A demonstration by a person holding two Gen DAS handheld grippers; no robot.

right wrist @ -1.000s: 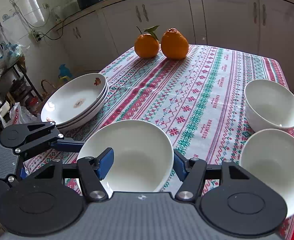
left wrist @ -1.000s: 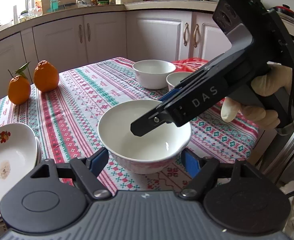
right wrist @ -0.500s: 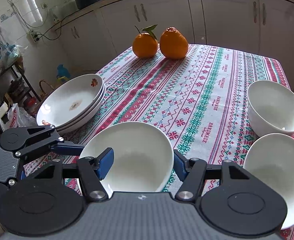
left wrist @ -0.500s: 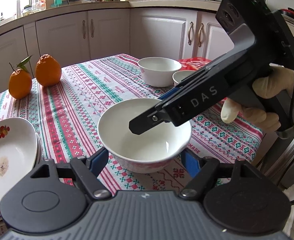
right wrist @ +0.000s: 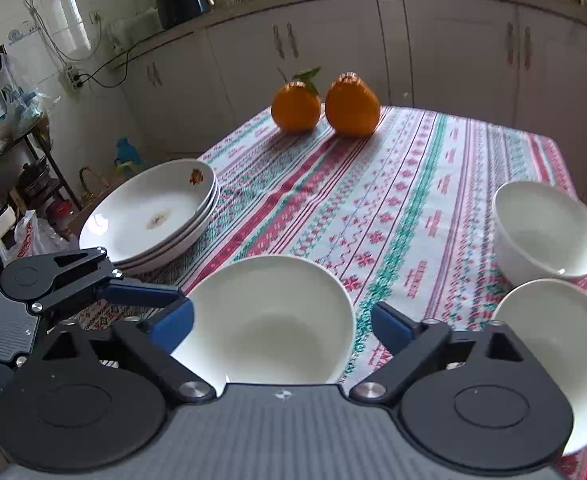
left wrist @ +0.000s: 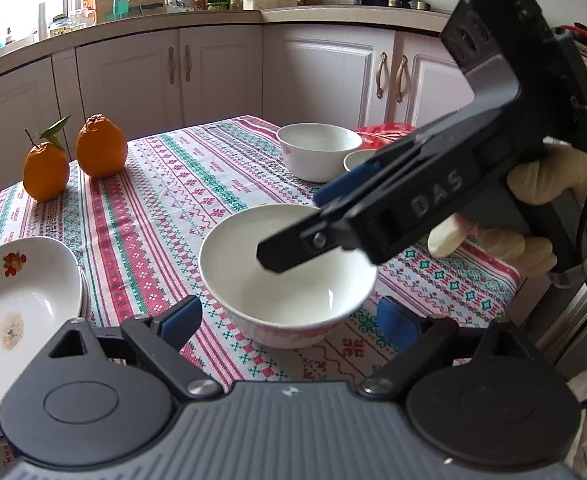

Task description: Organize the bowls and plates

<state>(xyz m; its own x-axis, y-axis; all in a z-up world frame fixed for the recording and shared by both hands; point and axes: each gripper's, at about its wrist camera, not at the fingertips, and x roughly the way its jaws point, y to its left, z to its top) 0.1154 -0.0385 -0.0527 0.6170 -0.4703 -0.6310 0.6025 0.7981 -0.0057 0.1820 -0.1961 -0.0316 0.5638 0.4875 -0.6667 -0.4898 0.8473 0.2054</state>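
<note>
Your left gripper (left wrist: 289, 320) and right gripper (right wrist: 283, 328) both flank the near white bowl (left wrist: 287, 276), jaws just opened wide, pads clear of its wall on each side, so the bowl rests free on the tablecloth (left wrist: 165, 208); likely a release after setting it down. Two more bowls (right wrist: 549, 228) sit apart at your right, unstacked. The plates (right wrist: 149, 212) are already stacked near the table's left edge. Two oranges (right wrist: 325, 104) stand at the far end. Pale kitchen cabinets (left wrist: 221, 76) ring the table.
</note>
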